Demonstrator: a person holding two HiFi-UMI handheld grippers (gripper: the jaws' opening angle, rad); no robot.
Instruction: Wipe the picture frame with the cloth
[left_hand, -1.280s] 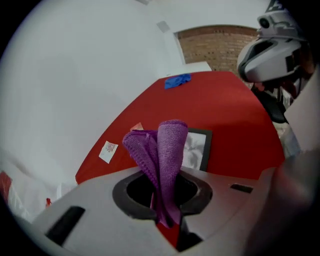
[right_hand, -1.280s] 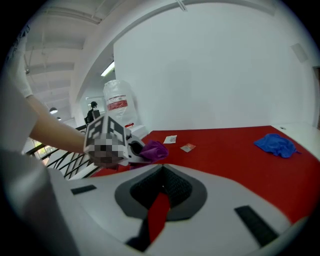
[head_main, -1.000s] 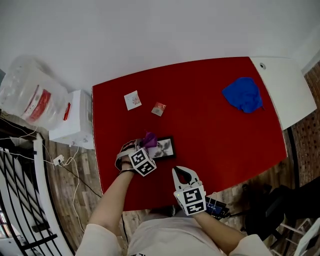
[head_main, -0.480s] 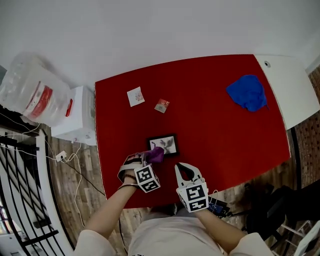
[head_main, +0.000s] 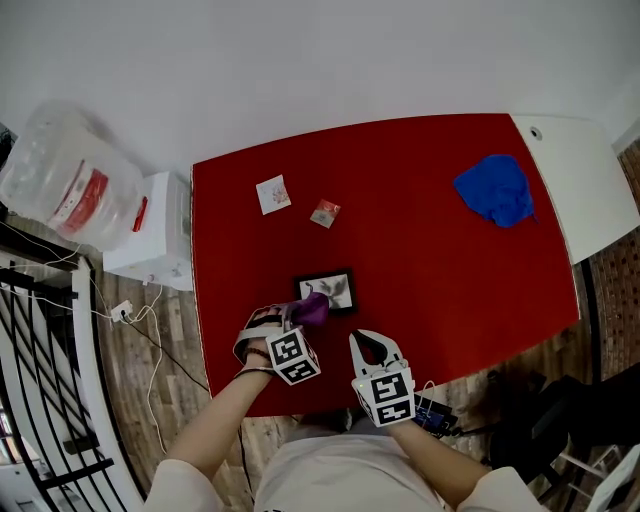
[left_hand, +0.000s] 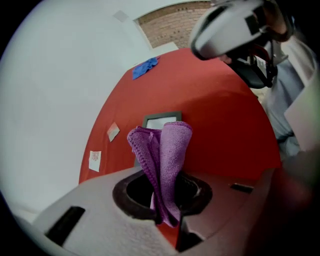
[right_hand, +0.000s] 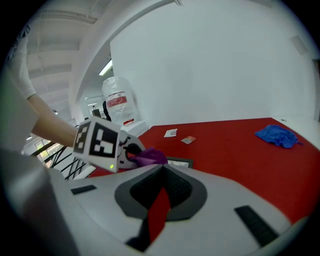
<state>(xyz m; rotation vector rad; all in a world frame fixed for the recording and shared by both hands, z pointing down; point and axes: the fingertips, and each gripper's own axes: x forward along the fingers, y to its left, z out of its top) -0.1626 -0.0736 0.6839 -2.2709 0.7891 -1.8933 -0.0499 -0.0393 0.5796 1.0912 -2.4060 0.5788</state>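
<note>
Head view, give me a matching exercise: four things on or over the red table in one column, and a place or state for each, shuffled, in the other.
1. purple cloth
2. blue cloth
3. picture frame
4. right tool

A. lying flat, face up, on the red table
B. shut, holding nothing
C. crumpled near the table's right end
D. clamped in the left tool

Pairs: 1-D, 2-C, 3-A, 4-B

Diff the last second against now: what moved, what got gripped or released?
The left gripper drew back toward the person, dragging the purple cloth across the picture frame from its far-left part to its near-left corner. Nothing was taken hold of or let go. The frame, the right gripper, the blue cloth and the small cards stayed put.
</note>
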